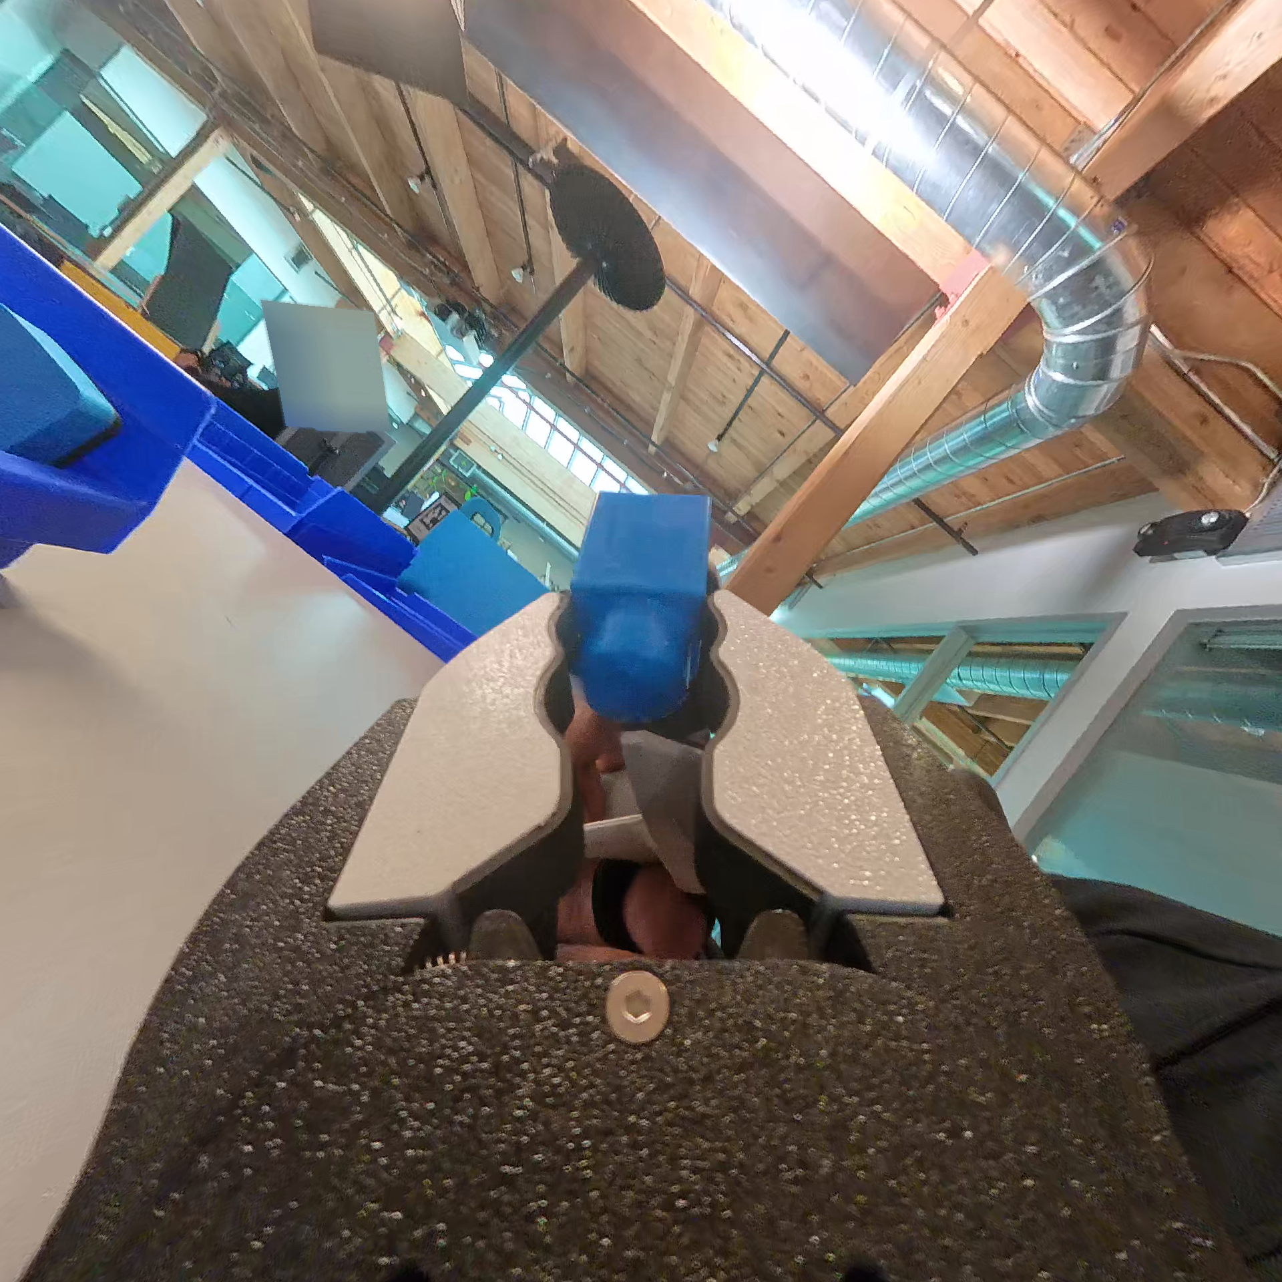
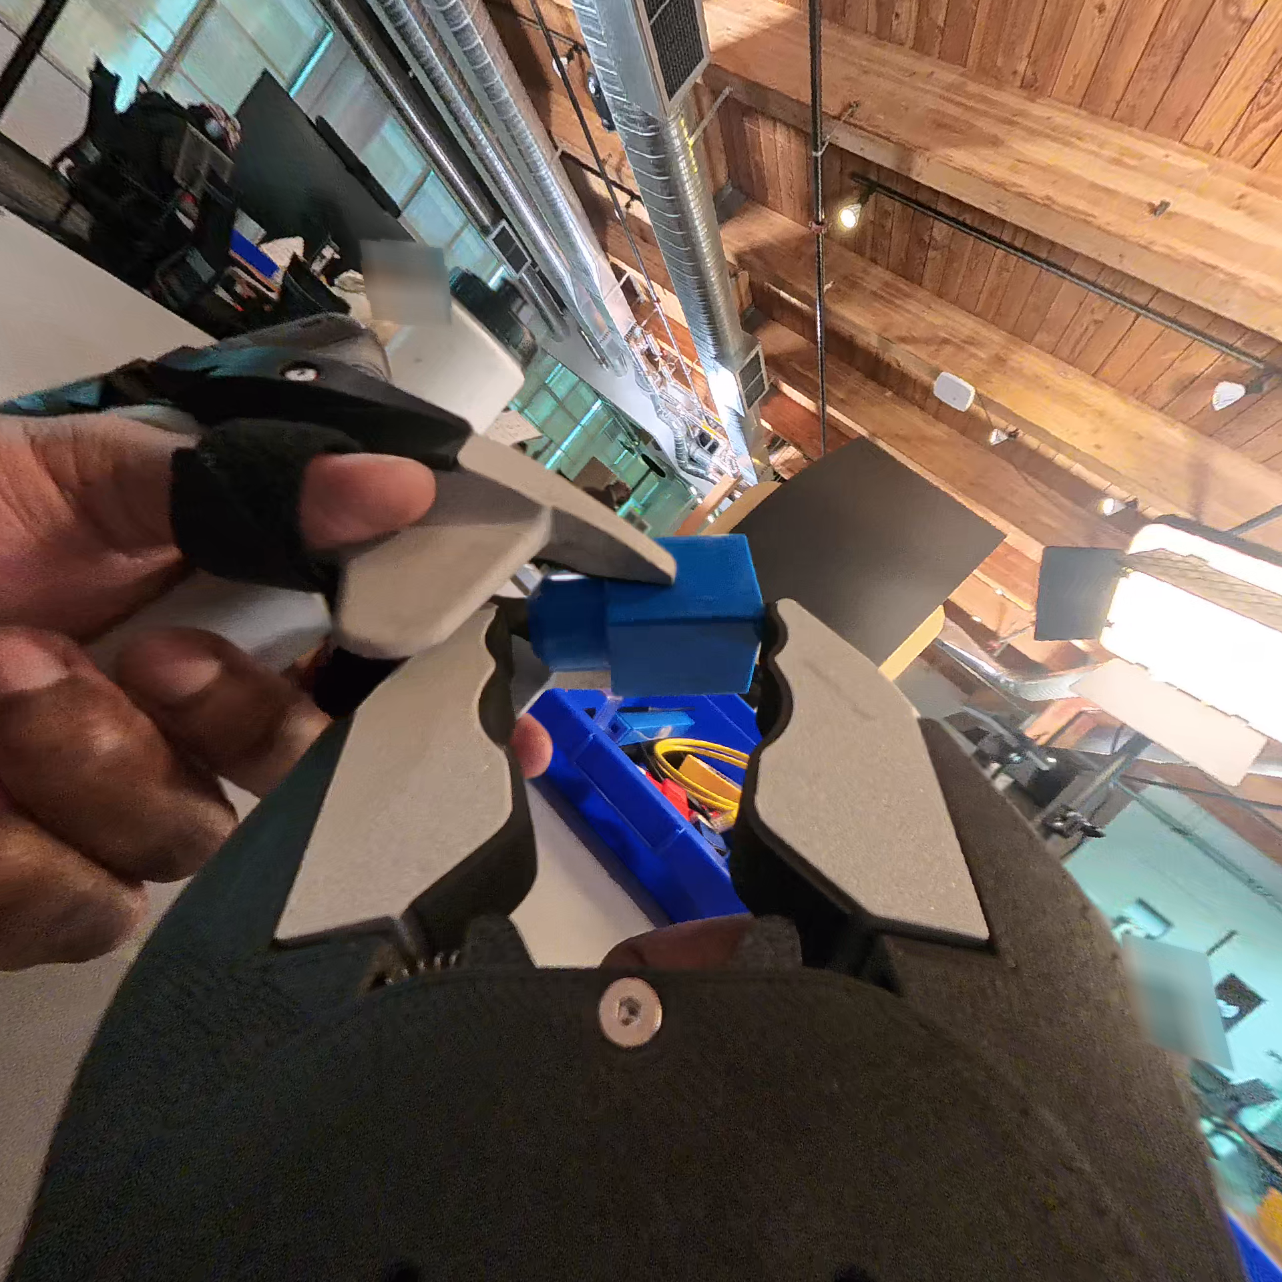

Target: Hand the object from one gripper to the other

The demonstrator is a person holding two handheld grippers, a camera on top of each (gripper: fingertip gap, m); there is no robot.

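A blue plastic block [image 1: 642, 555] with a narrower rounded end is held up in the air. My left gripper [image 1: 638, 614] is shut on its narrow end. In the right wrist view the block [image 2: 683, 624] lies crosswise between the tips of my right gripper [image 2: 635, 617], which is open around it. The right fingertip [image 2: 784, 624] sits against the block's wide end and the other fingertip is close beside the narrow end. The left gripper [image 2: 583, 583] comes in from the left, held by a hand [image 2: 104, 694].
A white table [image 1: 173, 694] lies below, with blue bins [image 1: 104, 416] along its far side. In the right wrist view, a blue bin [image 2: 610, 784] with a yellow cable [image 2: 694, 756] and small parts sits right under the block. Wooden ceiling beams and metal ducts are overhead. Left and right tips are no more than a few centimetres apart.
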